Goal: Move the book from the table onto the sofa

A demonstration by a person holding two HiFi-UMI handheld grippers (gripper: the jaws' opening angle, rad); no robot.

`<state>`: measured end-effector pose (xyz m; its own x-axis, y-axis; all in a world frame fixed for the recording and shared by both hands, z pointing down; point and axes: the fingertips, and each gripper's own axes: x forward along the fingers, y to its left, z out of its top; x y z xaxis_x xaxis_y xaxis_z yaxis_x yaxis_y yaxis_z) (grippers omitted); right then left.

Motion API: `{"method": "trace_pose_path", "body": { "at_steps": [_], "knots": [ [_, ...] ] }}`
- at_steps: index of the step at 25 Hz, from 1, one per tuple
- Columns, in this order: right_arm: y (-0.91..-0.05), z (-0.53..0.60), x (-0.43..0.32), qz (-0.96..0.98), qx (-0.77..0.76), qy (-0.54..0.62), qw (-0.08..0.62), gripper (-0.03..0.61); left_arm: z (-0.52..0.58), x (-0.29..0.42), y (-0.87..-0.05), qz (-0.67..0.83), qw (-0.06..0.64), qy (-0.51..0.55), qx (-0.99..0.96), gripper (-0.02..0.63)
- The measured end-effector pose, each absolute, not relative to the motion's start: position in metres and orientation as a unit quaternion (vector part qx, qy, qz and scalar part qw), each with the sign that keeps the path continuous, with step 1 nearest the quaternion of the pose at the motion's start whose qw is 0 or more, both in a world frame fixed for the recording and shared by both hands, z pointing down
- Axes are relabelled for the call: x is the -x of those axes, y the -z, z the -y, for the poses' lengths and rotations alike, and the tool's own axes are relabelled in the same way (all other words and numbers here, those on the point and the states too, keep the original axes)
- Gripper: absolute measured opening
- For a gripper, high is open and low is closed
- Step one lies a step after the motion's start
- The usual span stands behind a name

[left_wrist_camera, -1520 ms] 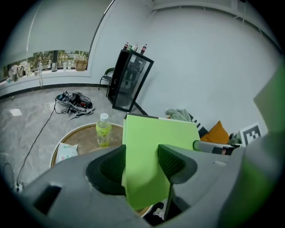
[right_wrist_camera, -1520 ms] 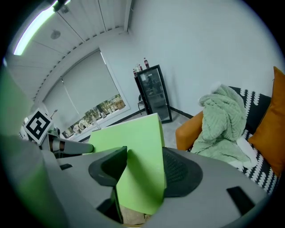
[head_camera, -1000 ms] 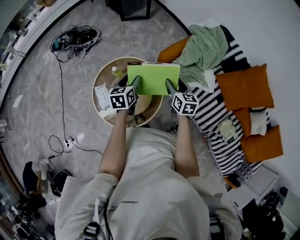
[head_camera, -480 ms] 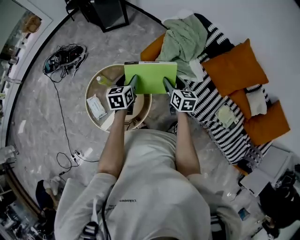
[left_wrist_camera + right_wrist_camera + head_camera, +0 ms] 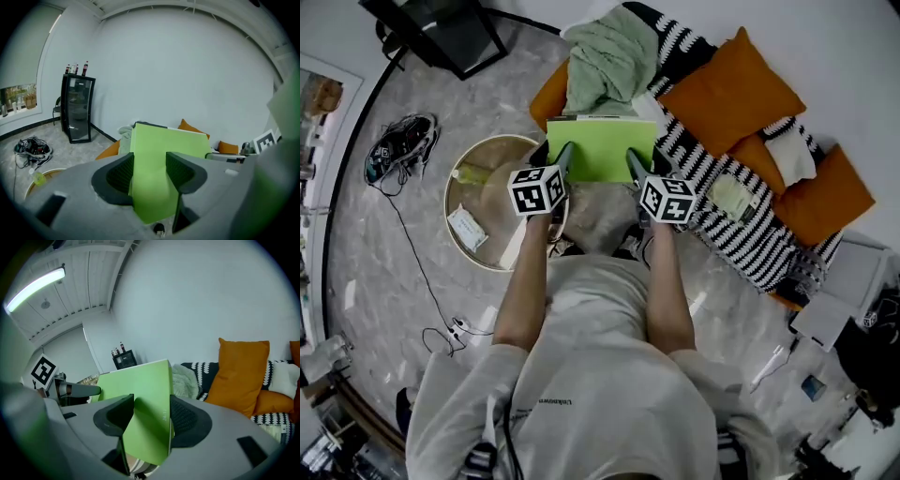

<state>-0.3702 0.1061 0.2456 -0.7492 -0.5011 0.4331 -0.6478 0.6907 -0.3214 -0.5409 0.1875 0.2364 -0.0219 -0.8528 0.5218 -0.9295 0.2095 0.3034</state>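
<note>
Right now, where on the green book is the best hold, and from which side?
Grip the book by its near edge at both near corners, from the person's side. It is thin, wide and flat, so the edge fits between the jaws; the left gripper and right gripper hold it that way.

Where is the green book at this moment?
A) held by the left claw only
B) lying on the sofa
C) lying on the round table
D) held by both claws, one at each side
D: the left claw and the right claw each clamp one side of the green book.
</note>
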Motion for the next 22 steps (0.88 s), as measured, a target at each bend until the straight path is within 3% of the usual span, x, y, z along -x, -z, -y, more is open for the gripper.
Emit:
{"method": "trace_pose_path", "body": {
  "at_steps": [22],
  "knots": [
    [-0.256,-0.02,0.128,0.851,-0.435,-0.271,0.113,0.221,-0.053,0.314,-0.241,0.632,0.287,-0.116,-0.711,0.224]
  ]
}}
